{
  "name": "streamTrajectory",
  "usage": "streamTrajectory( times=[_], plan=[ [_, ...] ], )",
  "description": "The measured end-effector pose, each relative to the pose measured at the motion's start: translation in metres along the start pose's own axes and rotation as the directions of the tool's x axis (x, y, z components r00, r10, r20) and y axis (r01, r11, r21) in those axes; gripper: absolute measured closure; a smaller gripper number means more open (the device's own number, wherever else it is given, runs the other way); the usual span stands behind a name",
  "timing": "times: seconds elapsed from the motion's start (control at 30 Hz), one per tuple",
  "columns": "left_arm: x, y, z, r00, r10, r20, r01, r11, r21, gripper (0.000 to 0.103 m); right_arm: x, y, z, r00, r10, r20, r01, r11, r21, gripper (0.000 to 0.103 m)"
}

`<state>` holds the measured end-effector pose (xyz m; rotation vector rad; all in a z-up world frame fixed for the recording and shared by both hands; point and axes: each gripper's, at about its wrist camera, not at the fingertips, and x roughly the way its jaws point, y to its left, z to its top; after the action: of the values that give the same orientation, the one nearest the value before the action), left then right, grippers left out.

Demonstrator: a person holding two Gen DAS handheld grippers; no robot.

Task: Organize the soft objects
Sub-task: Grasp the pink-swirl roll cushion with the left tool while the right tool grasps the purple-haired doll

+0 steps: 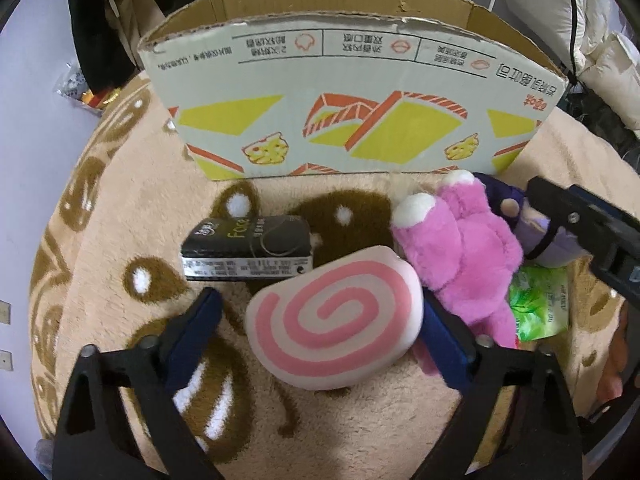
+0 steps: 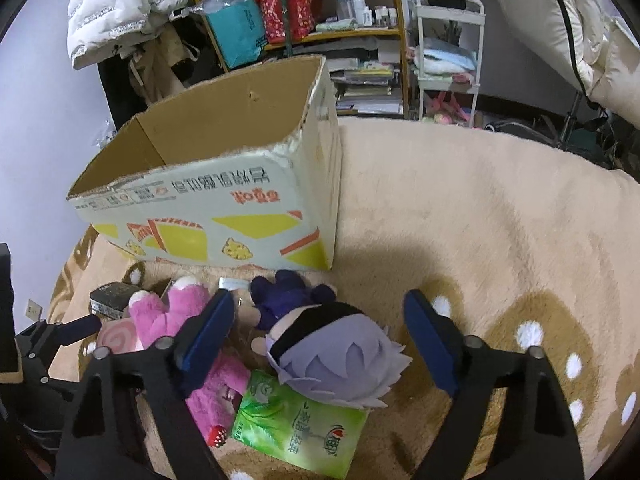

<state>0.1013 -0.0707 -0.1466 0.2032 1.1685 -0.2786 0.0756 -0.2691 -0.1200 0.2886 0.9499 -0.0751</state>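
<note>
So the big open-topped printed cardboard box (image 1: pixel 352 112) sits at the top of the frame on the fluffy beige rug with brown patches (image 2: pixel 500 216), mouth up, so I reckon that's where the soft stuff goes. The toys are heaped right in front of it, an easy reach. My left gripper (image 1: pixel 320 340) is spread wide around the white cushion with the pink swirl (image 1: pixel 336 320) at centre; the right finger looks to touch it, the left is clear. My right gripper (image 2: pixel 320 336) straddles the grey-haired plush doll (image 2: pixel 340 364) lower centre, not gripping yet.
</note>
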Motion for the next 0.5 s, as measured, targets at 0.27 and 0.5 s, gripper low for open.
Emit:
streamTrajectory(
  times=[0.27, 0.5],
  plan=[
    [0.001, 0.001, -0.001, 0.999, -0.044, -0.016, 0.044, 0.999, -0.010, 0.035, 0.014, 0.004, -0.009, 0.997, 0.006, -0.076, -0.006, 1.000, -0.009, 0.021],
    [-0.001, 0.001, -0.002, 0.999, -0.039, -0.014, 0.039, 0.999, -0.011, 0.041, 0.029, 0.000, -0.015, 0.987, -0.058, -0.149, 0.054, 0.998, -0.024, 0.034]
  ],
)
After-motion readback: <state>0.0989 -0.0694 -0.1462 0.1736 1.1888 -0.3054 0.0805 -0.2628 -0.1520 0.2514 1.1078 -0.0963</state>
